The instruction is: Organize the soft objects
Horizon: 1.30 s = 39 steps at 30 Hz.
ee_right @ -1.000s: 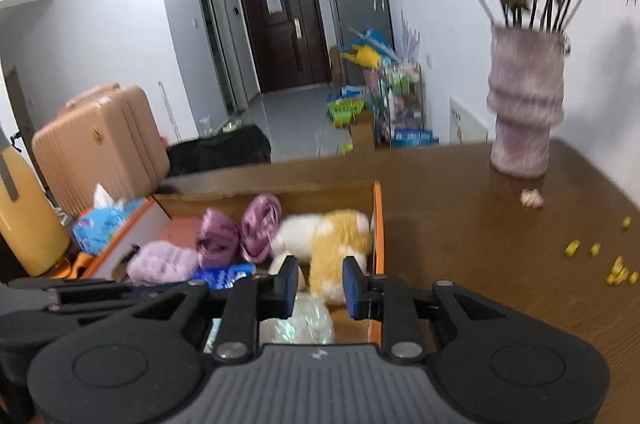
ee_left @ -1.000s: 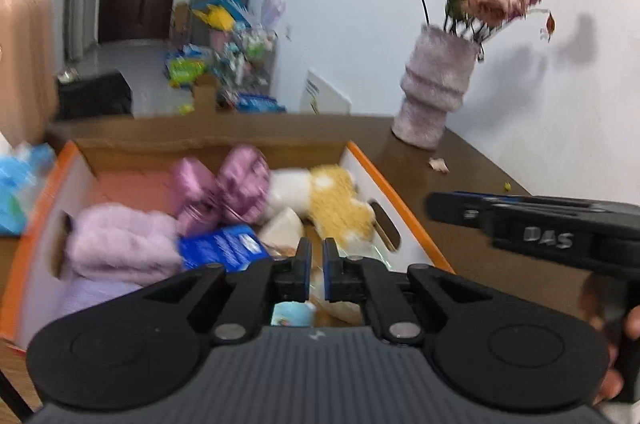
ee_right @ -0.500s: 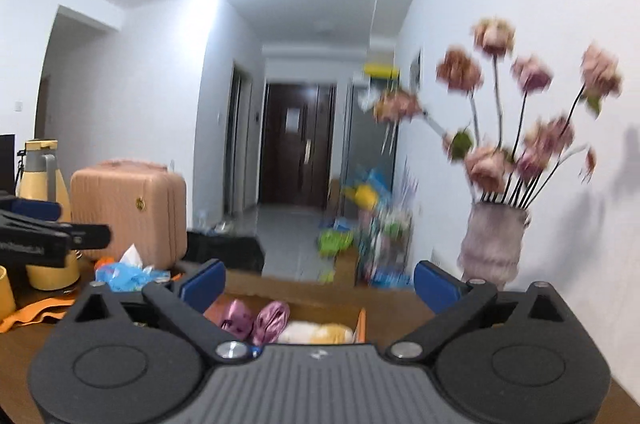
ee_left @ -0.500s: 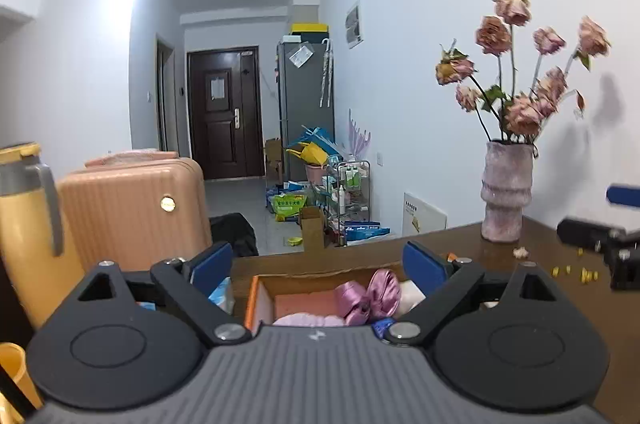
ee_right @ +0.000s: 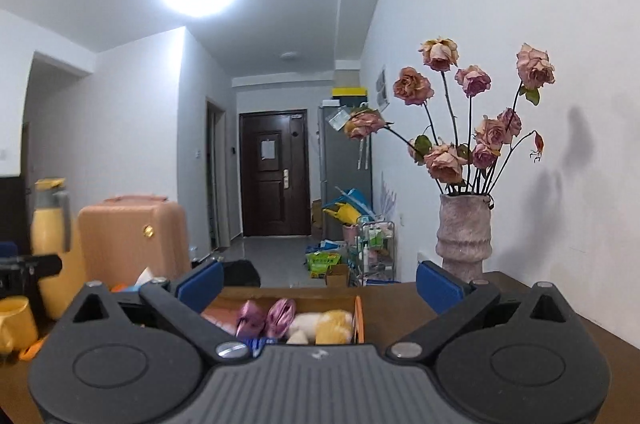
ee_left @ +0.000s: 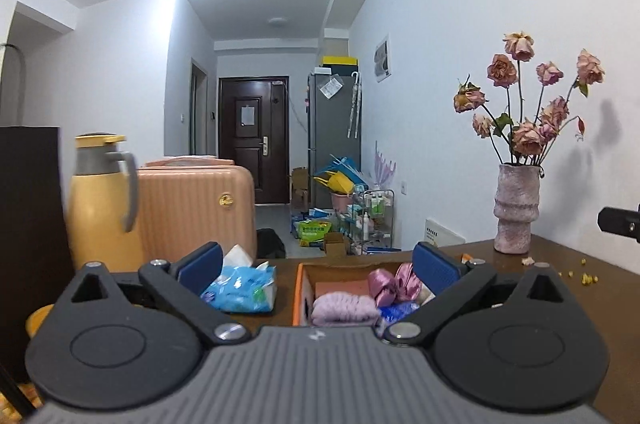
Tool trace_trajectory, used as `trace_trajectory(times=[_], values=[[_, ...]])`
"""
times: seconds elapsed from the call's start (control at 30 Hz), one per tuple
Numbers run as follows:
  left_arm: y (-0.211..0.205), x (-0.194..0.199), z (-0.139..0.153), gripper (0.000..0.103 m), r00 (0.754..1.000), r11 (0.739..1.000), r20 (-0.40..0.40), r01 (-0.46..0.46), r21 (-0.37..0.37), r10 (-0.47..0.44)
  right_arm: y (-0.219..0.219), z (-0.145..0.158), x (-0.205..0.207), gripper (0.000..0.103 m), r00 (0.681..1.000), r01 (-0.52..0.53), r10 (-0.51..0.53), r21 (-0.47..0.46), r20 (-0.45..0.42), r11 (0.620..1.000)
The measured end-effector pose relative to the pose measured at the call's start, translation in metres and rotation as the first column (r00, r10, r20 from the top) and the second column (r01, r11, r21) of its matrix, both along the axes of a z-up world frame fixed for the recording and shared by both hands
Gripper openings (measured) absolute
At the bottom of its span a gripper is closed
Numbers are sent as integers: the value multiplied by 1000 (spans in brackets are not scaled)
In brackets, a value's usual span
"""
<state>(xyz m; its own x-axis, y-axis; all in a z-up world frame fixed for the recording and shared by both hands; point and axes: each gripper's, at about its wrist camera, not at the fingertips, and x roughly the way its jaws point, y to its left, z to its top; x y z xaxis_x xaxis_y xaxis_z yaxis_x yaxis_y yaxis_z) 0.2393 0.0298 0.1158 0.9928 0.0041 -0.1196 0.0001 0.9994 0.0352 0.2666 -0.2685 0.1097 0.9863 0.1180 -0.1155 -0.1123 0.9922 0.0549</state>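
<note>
A cardboard box with an orange rim [ee_left: 301,288] stands on the brown table, holding soft things. In it lie a pink fluffy piece [ee_left: 344,308], purple satin bows [ee_left: 390,284] and a blue pack [ee_left: 394,312]. The right wrist view also shows a white and yellow plush toy [ee_right: 324,330] by the box's right wall [ee_right: 359,316]. My left gripper [ee_left: 318,262] hovers short of the box, its jaws opening wide with nothing between them. My right gripper [ee_right: 319,282] is open and empty, also back from the box.
A blue tissue pack [ee_left: 244,288] lies left of the box. A yellow thermos jug [ee_left: 100,200] and a pink suitcase [ee_left: 196,208] stand at the left. A vase of dried roses [ee_right: 464,236] stands at the back right by the wall. Yellow crumbs [ee_left: 584,276] dot the table.
Both grippers were nearly shut just over the box; both have opened wide, drawn back from it and tipped up towards level. The box now sits low and farther off.
</note>
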Motion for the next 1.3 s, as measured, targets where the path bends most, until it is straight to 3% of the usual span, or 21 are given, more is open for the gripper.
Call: trace_trajectory(times=[0.2, 0.4, 0.53, 0.63, 0.73, 0.87, 1.0, 1.3], values=[[6, -84, -10, 103, 1000, 1000, -2, -19, -21, 19, 7, -16, -81, 103, 999, -37, 35, -60, -35, 998], [-1, -183, -41, 103, 999, 999, 39, -30, 34, 28, 12, -43, -169, 103, 988, -139, 134, -66, -80, 988], [-6, -230, -61, 103, 999, 998, 21, -33, 46, 32, 17, -67, -223, 103, 988, -103, 105, 28, -109, 994], [-12, -242, -64, 103, 1000, 998, 8, -12, 55, 12, 23, -83, -244, 103, 985, -101, 113, 100, -132, 990], [-17, -241, -63, 103, 999, 997, 23, -24, 67, 22, 33, -86, -240, 103, 979, -110, 121, 74, -162, 991], [-13, -240, -62, 103, 1000, 1000, 4, -11, 9, 11, 39, -84, -242, 103, 984, -98, 105, 54, -145, 994], [-18, -240, -65, 103, 1000, 999, 4, -6, 41, 6, 36, -83, -241, 103, 985, -85, 93, 56, -145, 995], [-16, -240, -66, 103, 1000, 1000, -9, 9, 21, -9, 31, -79, -237, 103, 986, -77, 86, 64, -141, 995]])
